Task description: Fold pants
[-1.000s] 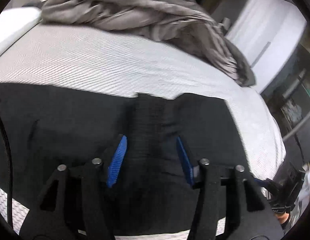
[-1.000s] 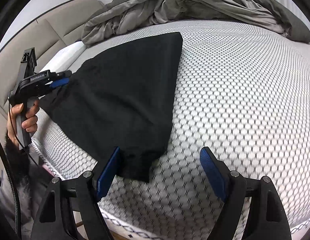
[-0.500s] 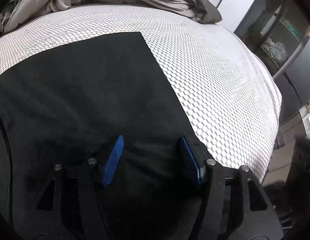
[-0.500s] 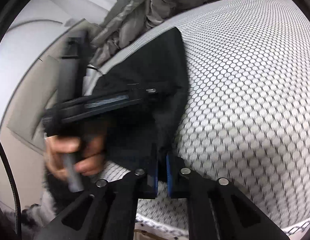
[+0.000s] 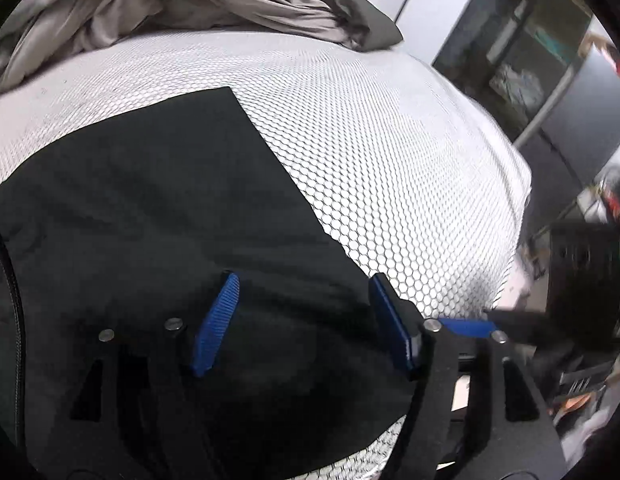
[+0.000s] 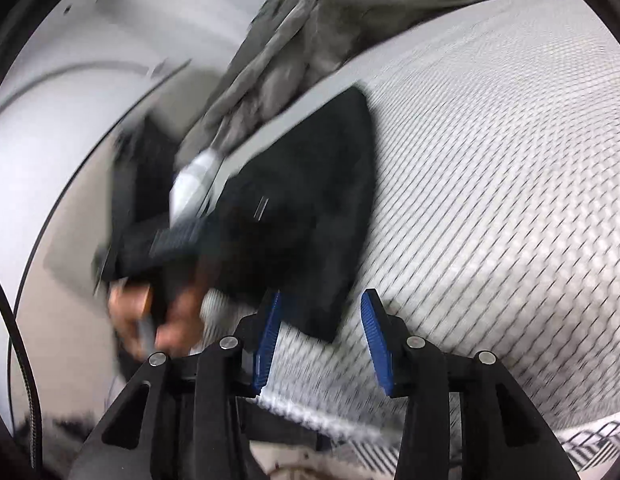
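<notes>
My 2 grippers at the near edge of the black pants [image 5: 158, 216] on the bed.

My left gripper [image 5: 302, 320] hangs over the folded pants with its jaws apart; they have just been widening, the dark cloth lies under and between the 2 blue pads [image 5: 216, 324], and neither pad presses on it. My right gripper [image 6: 321, 340] has just been opening too, released, and the near corner of the pants [image 6: 310, 216] lies just ahead between its fingers, untouched. The pants lie flat on the white honeycomb mattress [image 5: 381, 152], near its front edge, with the grey duvet [image 5: 198, 0] bunched well behind. The right wrist view is blurred.
</notes>
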`<state>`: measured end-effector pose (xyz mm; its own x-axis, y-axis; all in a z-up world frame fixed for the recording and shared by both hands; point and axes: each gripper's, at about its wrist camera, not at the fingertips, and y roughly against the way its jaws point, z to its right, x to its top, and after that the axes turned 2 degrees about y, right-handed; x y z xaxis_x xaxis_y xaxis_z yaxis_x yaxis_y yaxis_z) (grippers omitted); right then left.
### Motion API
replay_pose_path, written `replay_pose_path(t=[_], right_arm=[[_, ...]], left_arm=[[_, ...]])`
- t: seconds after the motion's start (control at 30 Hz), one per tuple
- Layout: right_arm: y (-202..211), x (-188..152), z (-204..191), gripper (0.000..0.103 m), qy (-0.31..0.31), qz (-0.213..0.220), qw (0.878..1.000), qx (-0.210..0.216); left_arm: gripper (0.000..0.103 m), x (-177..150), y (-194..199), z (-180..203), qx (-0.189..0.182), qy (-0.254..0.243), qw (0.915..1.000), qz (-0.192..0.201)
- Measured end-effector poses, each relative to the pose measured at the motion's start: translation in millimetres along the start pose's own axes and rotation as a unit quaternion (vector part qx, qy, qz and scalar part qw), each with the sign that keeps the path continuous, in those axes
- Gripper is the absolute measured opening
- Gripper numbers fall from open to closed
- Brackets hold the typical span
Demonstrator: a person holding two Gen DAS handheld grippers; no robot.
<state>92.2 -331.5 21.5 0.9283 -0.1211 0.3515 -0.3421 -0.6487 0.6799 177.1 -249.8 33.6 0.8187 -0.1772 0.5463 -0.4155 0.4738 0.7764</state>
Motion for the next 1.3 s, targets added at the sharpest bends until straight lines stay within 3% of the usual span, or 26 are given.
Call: replay_pose_path(t=[0.03, 0.1, 0.17, 0.33, 0.5, 0.67, 0.77, 0.83, 0.9, 1.0, 1.03, 1.13, 1.3], right_arm=[[-5, 4, 4, 0.041, -0.017, 0.003, 1.0, -0.002], [-22, 10, 8, 0.031, -0.038, -0.011, 0.999, -0.002], [-41, 12, 9, 0.01, -0.044, -0.04, 0.998, 0.001], [-38, -4, 4, 0.002, -0.019, -0.055, 0.998, 0.008], [-36, -10, -1, 0.005, 0.012, -0.095, 0.995, 0.005], [-14, 5, 9, 0.017, -0.012, -0.03, 0.999, 0.015], [-15, 10, 12, 0.023, -0.026, -0.007, 1.0, 0.008], [-23, 17, 10, 0.023, -0.04, -0.006, 0.999, 0.003], [-36, 26, 8, 0.023, -0.053, -0.004, 0.999, 0.004], [-54, 39, 2, 0.027, -0.044, -0.004, 0.999, -0.007], [-52, 46, 11, 0.033, -0.041, -0.011, 0.999, -0.008], [-69, 56, 4, 0.035, -0.032, -0.021, 0.999, -0.019], [-69, 55, 6, 0.033, -0.042, -0.01, 0.999, -0.019]], left_arm=[[0.065, 0, -8, -1, 0.008, 0.006, 0.9999, -0.011], [0.065, 1, -21, -10, 0.005, 0.044, 0.9988, -0.022], [0.065, 5, -25, -13, 0.0, 0.063, 0.9979, -0.016], [0.065, 6, -21, -20, -0.003, 0.083, 0.9965, -0.013], [0.065, 10, -25, -23, 0.001, 0.078, 0.9969, -0.011], [0.066, -28, 14, -1, -0.001, -0.002, 0.9998, 0.022], [0.067, -58, 16, 5, 0.005, -0.031, 0.9995, 0.005], [0.068, -76, 15, 12, 0.031, -0.085, 0.9959, 0.002], [0.07, -84, 16, 15, 0.033, -0.111, 0.9932, -0.01], [0.07, -92, 30, 6, 0.019, -0.103, 0.9944, -0.011], [0.07, -88, 34, 4, 0.007, -0.091, 0.9959, -0.004], [0.07, -72, 45, -4, -0.034, -0.038, 0.9983, 0.027], [0.071, -66, 25, 8, -0.037, -0.016, 0.999, 0.022]])
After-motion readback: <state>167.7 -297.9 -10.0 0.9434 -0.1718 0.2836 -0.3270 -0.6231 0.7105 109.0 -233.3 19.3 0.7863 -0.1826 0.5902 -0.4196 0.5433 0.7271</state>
